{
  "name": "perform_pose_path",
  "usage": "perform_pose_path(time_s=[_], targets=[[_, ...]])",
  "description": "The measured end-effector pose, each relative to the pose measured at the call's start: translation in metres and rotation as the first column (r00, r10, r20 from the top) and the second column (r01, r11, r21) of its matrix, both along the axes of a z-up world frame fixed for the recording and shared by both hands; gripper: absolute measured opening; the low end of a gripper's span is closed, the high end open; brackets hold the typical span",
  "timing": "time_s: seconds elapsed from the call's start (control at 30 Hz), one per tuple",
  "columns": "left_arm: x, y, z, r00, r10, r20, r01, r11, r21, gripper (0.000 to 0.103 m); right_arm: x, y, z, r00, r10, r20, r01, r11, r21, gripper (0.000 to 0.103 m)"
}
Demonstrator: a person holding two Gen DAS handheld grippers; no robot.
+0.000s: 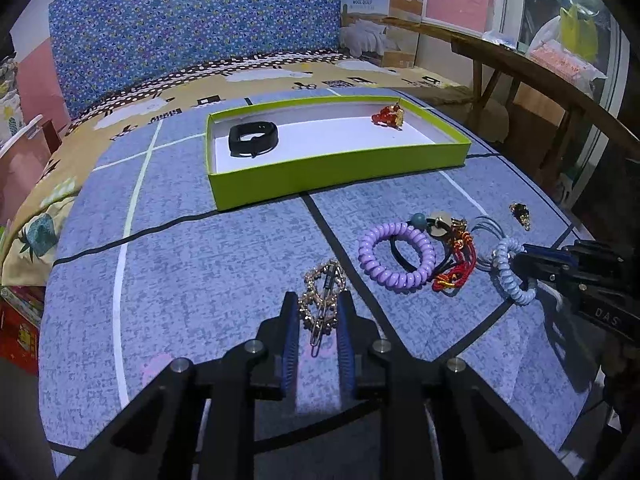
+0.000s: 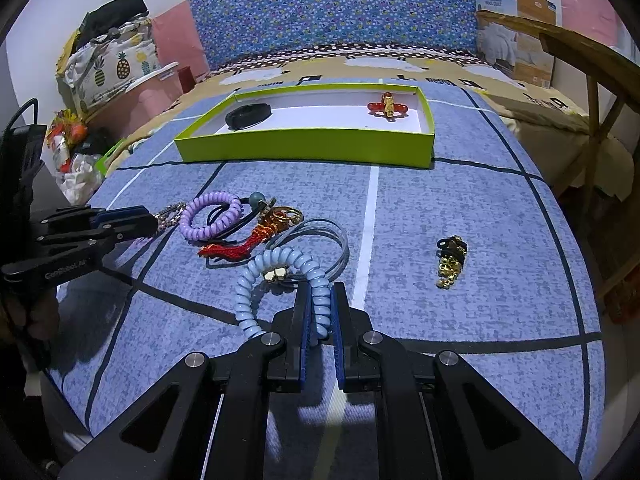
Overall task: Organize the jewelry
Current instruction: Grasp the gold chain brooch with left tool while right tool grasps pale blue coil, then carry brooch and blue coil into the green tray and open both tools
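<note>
The left gripper (image 1: 318, 312) sits low in the frame, its jaws narrowed around a beaded gold hair clip (image 1: 322, 300) lying on the blue table (image 1: 200, 264). The right gripper (image 2: 320, 312) has its jaws pinched on a pale blue spiral hair tie (image 2: 280, 280), at the centre of its own view. Beside it lie a purple spiral tie (image 2: 210, 214), a red braided cord (image 2: 236, 248) and, well apart at right, a black-and-gold cluster (image 2: 450, 260). The green tray (image 2: 304, 148) at the upper centre holds a black band (image 2: 248, 115) and a red charm (image 2: 386, 107).
</note>
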State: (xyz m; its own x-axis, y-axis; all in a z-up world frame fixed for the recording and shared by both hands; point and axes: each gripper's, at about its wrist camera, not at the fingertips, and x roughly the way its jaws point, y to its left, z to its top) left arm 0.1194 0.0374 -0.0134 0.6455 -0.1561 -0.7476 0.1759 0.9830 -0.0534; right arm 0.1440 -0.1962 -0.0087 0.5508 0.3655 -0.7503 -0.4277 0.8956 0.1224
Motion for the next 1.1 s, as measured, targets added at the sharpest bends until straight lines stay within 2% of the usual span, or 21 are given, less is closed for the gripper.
perform_pose_path(time_s=[0.7, 1.1], targets=[[-0.019, 0.014, 0.016, 0.998, 0.032, 0.052, -0.030, 0.998, -0.048, 0.020, -0.012, -0.004, 0.016, 0.999, -0.007, 0.035, 0.006, 1.000, 0.011, 0.009], [-0.011, 0.003, 0.041, 0.991, 0.011, 0.130, -0.003, 0.998, -0.061, 0.020, -0.001, -0.006, 0.037, 0.996, -0.016, 0.087, 0.013, 0.999, 0.034, 0.009]])
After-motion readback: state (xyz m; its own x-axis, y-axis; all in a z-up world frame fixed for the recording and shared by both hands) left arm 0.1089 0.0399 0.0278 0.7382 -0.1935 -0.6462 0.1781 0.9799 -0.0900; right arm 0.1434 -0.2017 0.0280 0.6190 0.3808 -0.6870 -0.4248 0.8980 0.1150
